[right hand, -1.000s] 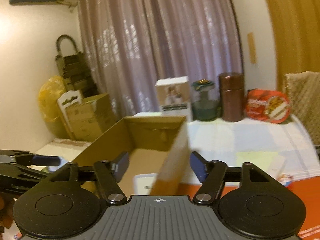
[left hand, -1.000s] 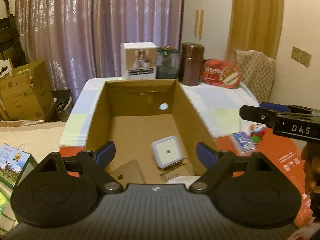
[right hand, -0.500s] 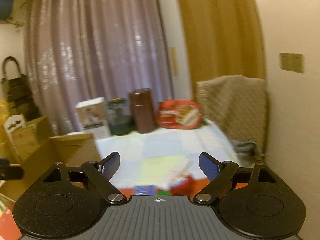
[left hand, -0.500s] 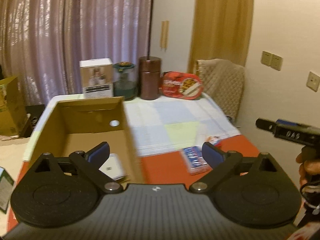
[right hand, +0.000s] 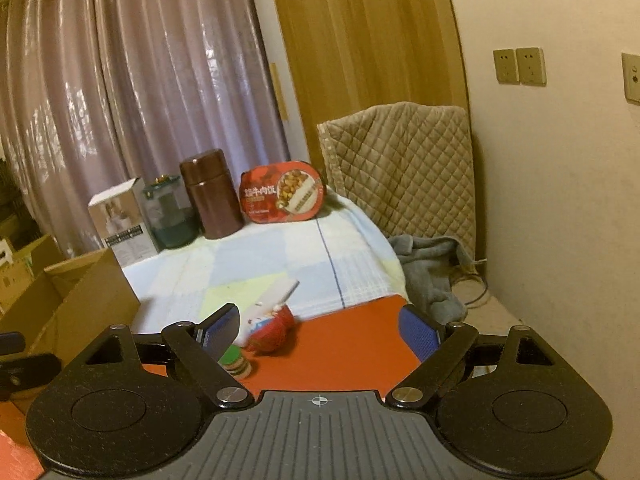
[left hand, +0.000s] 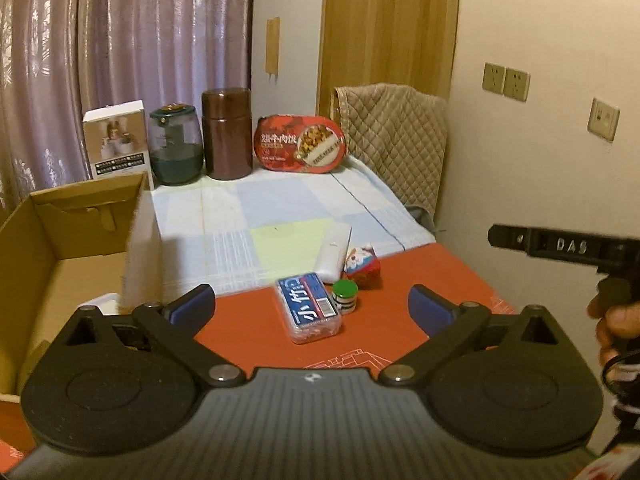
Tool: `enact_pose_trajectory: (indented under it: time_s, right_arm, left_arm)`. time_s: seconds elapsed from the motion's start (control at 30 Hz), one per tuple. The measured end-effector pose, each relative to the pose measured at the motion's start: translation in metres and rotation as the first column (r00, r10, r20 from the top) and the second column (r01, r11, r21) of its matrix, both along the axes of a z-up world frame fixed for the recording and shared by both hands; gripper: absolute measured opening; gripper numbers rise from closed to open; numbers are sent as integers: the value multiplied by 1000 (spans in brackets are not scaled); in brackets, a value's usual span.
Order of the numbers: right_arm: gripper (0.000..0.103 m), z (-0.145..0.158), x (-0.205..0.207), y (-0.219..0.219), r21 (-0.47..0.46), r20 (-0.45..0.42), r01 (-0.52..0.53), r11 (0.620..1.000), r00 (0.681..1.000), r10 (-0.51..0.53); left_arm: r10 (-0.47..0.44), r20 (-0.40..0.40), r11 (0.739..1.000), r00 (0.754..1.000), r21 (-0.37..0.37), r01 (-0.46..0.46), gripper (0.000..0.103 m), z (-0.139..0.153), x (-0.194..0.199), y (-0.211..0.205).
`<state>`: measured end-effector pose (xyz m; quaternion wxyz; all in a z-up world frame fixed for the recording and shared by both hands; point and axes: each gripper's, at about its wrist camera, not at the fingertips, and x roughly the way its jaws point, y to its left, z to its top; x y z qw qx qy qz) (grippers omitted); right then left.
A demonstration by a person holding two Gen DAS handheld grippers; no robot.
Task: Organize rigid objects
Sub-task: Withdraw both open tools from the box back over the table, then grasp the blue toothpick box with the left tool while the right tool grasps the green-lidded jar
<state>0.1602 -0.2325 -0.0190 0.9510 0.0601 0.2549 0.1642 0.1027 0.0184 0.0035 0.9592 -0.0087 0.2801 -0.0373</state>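
My left gripper is open and empty, just short of a clear plastic box with a blue label on the red mat. Beside the box stand a small green-lidded pot, a red cartoon-printed box and a flat white case. An open cardboard box stands at the left. My right gripper is open and empty above the mat, with the green-lidded pot and red box by its left finger.
A white carton, a green glass jar, a brown canister and a red food tub line the back of the checked cloth. A quilted chair and grey cloth sit at the right by the wall.
Both grippers swung right, from over the cardboard box to the small objects on the red mat. Both stayed open and empty.
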Motion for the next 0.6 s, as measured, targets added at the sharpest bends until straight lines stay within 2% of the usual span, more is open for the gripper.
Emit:
enact_pose_trajectory:
  time_s: [0.1,0.4,0.47,0.53,0.6]
  right_arm:
    - [84,-5,10,4,-12,-13,-42,999,999,41]
    - [82,-15,48,24,-55,-51,-191,980,981,189]
    - [77,-21,56,27,-67,-64,-199,978,979,195]
    - [67,-30,65,29,-50,-106,-201,978,975,194]
    - [64,-37,70,31,-45,-130,-208,977,971,200]
  left_arm:
    - [14,-5,1000,1000,2,-14,101,-19,9,-5]
    - [64,-88,998,994,-1,-65,100,-71,52,-10]
    - [66,-93,998,993,9,-65,99,-80,64,-11]
    - [68,-100,998,993,17,-67,95,-88,73,-12]
    - [68,-108,998,992,9,-68,87,-95,83,-12]
